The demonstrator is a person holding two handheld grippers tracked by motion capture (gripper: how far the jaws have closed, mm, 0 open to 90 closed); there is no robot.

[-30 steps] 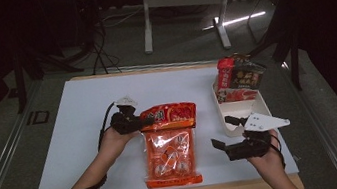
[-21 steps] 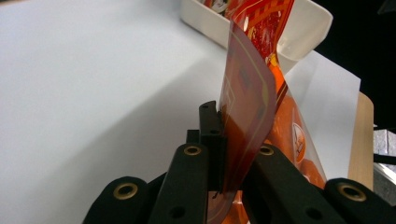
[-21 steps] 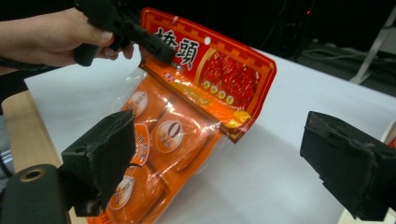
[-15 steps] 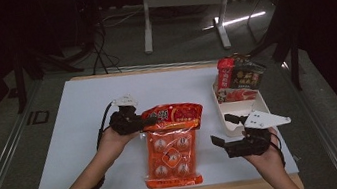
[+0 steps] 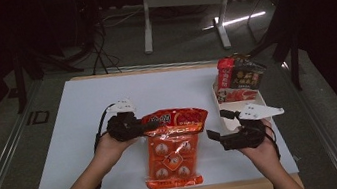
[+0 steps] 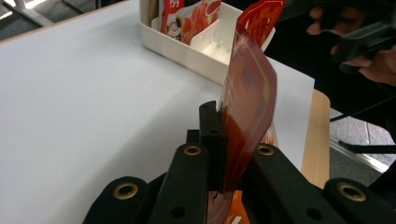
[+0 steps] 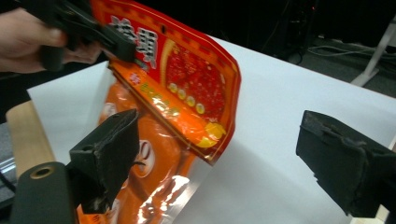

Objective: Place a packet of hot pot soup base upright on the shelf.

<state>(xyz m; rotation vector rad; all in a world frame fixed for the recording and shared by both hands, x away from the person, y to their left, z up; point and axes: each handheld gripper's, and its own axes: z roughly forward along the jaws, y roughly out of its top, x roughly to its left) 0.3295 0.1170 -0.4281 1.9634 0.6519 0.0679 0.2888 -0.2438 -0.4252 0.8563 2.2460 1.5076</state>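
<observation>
You are holding 2 grippers over the white table [image 5: 77, 138]. Your left gripper [image 5: 148, 126] is pinching the red snack packet [image 5: 178, 119] by its left edge; in the left gripper view the jaws are pressing together on the thin packet [image 6: 247, 98], which is standing on edge between them. The red snack packet is hanging tilted above the top end of the orange packet [image 5: 172, 159], which is lying flat on the table near the front edge. In the right gripper view the red packet [image 7: 187, 70] is overlapping the orange packet [image 7: 154, 158] below it.

Your right gripper [image 5: 217, 130] is hovering to the right of both packets with its jaws spread wide and nothing between them. It is pointing toward the packets and touching neither.

The white tray [image 5: 225, 116] is sitting behind your right hand [image 5: 260, 149], near the table's right edge, and is holding further snack packets [image 5: 239, 76] upright at its far end.
</observation>
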